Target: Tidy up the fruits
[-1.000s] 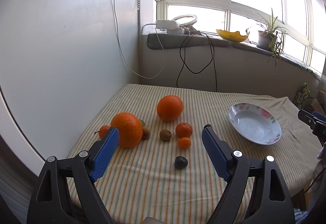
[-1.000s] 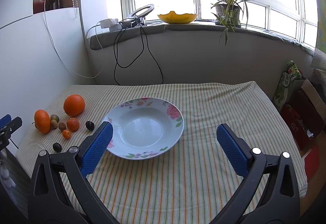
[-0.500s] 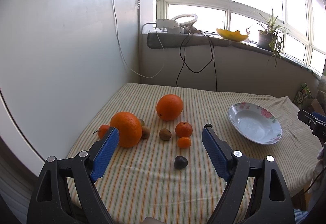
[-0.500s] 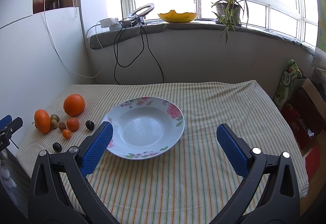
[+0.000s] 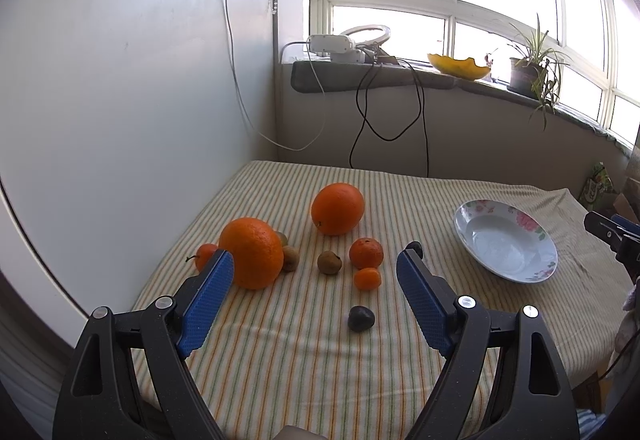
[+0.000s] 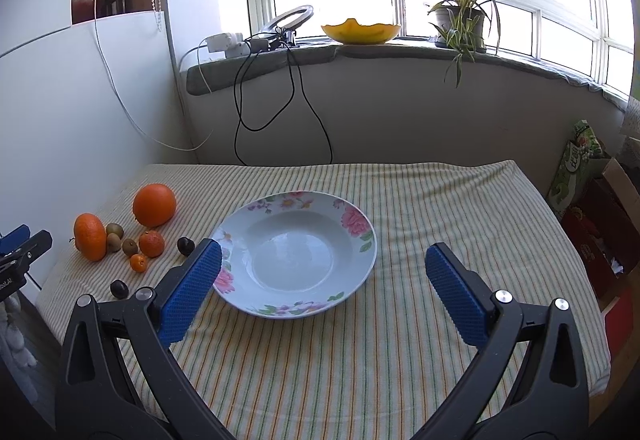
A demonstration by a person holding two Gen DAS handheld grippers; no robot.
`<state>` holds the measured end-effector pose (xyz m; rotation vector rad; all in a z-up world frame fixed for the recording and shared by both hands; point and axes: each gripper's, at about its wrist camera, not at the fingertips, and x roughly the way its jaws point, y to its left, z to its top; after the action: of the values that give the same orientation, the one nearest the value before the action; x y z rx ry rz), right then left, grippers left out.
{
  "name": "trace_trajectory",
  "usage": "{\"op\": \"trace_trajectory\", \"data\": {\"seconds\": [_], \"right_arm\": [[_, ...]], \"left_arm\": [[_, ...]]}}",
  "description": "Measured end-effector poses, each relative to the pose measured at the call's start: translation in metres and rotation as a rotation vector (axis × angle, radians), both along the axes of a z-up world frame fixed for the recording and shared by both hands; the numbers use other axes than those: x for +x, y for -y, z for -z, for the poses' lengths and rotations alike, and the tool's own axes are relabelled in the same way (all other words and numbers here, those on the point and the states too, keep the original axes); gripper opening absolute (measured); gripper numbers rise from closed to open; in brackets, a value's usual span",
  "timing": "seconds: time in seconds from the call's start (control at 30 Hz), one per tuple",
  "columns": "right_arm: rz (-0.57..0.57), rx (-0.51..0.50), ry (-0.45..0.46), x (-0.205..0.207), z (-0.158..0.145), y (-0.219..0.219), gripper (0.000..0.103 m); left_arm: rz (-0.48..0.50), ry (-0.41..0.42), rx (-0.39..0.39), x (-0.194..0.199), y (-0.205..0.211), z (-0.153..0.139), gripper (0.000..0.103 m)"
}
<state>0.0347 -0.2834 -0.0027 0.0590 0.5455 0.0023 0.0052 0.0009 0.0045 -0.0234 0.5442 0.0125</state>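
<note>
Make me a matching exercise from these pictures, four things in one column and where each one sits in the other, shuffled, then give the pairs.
Things:
1. White floral-rimmed ceramic plate
2. Yellow bowl-shaped melon rind
3. Small dark round fruit
4. Open left gripper

Places:
A. On the windowsill beside the potted plant
B. Above the striped tablecloth, facing the oranges
C. On the tablecloth, holding nothing
D. On the tablecloth, nearest the left gripper's fingers

Pairs: 1-C, 2-A, 3-D, 4-B

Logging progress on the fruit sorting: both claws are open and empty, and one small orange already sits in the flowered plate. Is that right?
Not quite. The flowered plate holds nothing, as the right wrist view shows; all the fruit, including the small orange, lies on the striped cloth beside it. The left claw and right claw are indeed open and empty.
</note>
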Motion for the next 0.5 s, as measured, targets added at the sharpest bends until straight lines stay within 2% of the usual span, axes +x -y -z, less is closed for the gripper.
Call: {"op": "trace_trajectory", "data": {"seconds": [0.5], "right_arm": [[-0.169,0.098,-0.045,0.029,-0.004,-0.024,0.103]], "left_arm": [[-0.024,-0.029,-0.028,0.005,-0.019,0.013,0.084]]}}
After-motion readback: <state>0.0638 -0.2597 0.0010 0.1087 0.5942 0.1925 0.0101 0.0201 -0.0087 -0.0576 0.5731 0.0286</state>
